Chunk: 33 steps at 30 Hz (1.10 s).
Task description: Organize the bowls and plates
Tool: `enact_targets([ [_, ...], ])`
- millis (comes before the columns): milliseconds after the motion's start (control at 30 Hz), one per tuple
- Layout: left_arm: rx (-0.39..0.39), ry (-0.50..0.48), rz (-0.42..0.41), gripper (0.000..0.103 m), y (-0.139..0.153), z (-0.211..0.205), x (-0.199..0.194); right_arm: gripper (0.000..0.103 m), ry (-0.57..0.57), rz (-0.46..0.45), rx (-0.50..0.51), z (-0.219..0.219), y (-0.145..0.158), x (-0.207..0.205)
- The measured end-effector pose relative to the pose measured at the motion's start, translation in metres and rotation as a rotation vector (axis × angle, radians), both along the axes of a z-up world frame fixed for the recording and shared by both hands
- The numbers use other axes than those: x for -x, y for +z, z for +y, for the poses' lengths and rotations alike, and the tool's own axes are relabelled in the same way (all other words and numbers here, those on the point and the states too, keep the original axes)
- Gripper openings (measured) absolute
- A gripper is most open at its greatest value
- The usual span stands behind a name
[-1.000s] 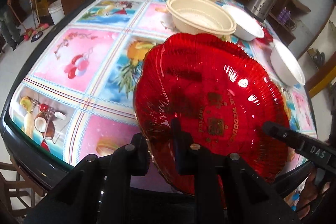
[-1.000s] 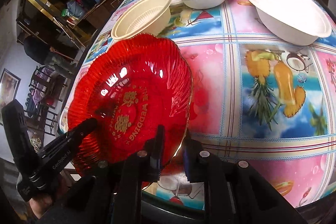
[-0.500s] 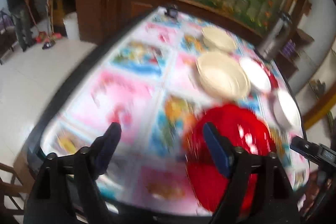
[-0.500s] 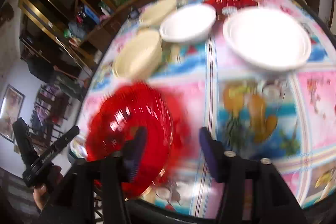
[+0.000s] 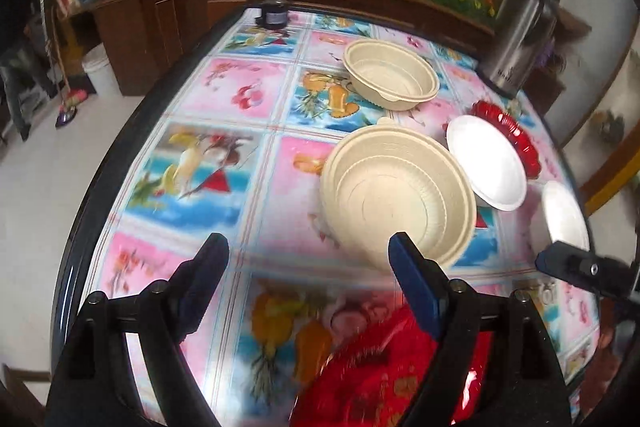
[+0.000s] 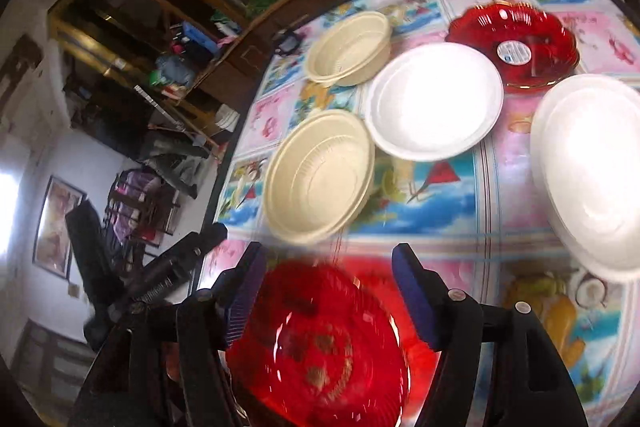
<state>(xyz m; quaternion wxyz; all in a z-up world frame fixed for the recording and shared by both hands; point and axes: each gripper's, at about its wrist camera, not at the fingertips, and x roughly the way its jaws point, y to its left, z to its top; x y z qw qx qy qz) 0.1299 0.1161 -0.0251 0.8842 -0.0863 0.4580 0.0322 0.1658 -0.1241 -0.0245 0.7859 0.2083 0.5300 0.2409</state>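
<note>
On the table (image 5: 224,163) the red plate (image 6: 320,343) lies flat, round, both jaws apart, right opening.

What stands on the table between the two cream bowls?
Nothing: in the left wrist view, only bare printed tablecloth shows between the near cream bowl and the far cream bowl.

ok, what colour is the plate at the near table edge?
Translucent red with gold lettering; the near plate shows best in the right wrist view.

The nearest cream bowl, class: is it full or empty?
Empty: the nearest cream bowl stands upright on the table, its ribbed inside bare.
</note>
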Motion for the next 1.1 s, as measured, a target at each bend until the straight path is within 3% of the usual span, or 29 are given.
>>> enact_targets([
  [200, 0.072, -0.020, 0.071, 0.082, -0.017, -0.001, -0.034, 0.067, -0.030, 0.068, -0.019, 0.007, -0.022, -0.037],
  [367, 0.052, -0.018, 0.097, 0.082, -0.023, -0.003, -0.049, 0.065, -0.031, 0.083, -0.001, 0.020, -0.031, -0.056],
  [500, 0.029, -0.020, 0.117, 0.079, -0.028, -0.004, -0.059, 0.055, -0.014, 0.093, 0.049, 0.034, -0.038, -0.069],
  [667, 0.022, -0.031, 0.165, 0.049, -0.042, -0.002, -0.066, 0.047, 0.002, 0.114, 0.098, 0.046, -0.050, -0.075],
  [833, -0.005, -0.033, 0.202, 0.026, -0.056, -0.003, -0.072, 0.020, 0.009, 0.121, 0.159, 0.055, -0.059, -0.079],
  [933, 0.001, -0.044, 0.192, 0.013, -0.055, -0.005, -0.071, 0.014, 0.015, 0.117, 0.174, 0.057, -0.063, -0.081],
  [1100, -0.015, -0.050, 0.178, 0.012, -0.051, -0.006, -0.067, 0.013, 0.027, 0.088, 0.198, 0.061, -0.061, -0.076],
])
